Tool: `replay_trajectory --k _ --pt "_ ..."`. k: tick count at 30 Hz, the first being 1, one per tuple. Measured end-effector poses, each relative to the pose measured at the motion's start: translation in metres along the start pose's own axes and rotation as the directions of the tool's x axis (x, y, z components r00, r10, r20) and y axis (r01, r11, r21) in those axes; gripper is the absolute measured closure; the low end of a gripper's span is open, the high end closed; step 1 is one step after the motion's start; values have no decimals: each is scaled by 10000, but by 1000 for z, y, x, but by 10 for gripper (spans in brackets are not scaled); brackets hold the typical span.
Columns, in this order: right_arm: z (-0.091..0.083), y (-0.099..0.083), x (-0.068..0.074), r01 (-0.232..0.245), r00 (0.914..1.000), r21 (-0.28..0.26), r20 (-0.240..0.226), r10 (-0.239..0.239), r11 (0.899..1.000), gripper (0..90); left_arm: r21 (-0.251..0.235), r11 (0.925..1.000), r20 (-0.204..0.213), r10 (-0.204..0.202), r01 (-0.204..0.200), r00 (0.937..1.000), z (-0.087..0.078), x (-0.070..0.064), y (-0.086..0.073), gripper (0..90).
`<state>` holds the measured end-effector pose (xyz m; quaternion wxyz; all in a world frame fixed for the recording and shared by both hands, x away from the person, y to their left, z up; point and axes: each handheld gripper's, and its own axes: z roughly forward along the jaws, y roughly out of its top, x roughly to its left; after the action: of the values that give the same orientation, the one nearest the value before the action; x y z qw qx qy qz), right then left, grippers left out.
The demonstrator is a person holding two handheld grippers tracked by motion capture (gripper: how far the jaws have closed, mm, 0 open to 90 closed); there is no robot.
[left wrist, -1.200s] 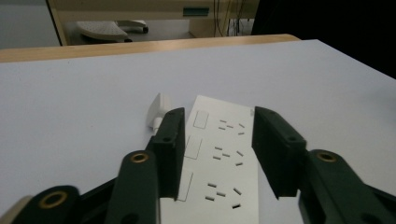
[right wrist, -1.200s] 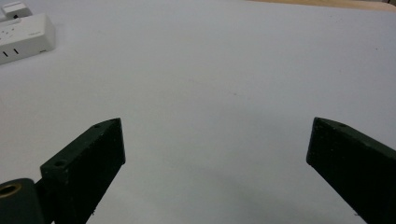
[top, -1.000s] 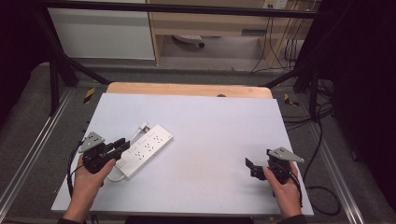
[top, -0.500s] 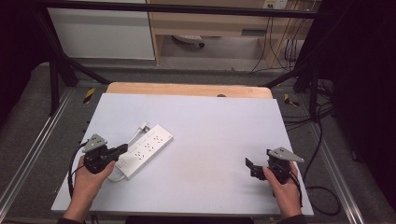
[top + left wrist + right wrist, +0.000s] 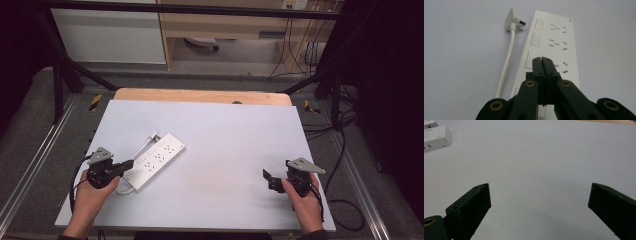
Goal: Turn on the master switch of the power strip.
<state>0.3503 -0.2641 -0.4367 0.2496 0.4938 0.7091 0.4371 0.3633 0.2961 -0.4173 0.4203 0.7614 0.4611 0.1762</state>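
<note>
Tools unchanged: left tool (image 5: 131, 163) stays closed, empty, over the power strip (image 5: 156, 159); right tool (image 5: 266, 178) stays wide open.

Lab, black frame rig (image 5: 60, 80), floor cables (image 5: 300, 55), worktable (image 5: 240, 130)

high view looks down; both gripper views skim the table (image 5: 225, 150) (sharing the power strip (image 5: 554, 42)).

No readable text is showing anywhere; a small grey mark is sitting at the far corner of the white power strip (image 5: 551, 47), too blurred to make out.
</note>
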Motion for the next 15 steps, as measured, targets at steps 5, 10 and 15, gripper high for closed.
replay_trajectory --k 5,10,15 --pt "0 0 0 14 10000 -25 8 -14 10000 49 241 9997 -60 34 -33 10000 1 1 -2 900" --pt "0 0 0 19 10000 -8 -1 -19 10000 48 407 9991 -140 102 -96 9999 -1 2 -5 900" --pt "0 0 0 19 10000 -6 4 -19 10000 48 543 9984 -246 149 -135 9996 -2 4 -6 900"
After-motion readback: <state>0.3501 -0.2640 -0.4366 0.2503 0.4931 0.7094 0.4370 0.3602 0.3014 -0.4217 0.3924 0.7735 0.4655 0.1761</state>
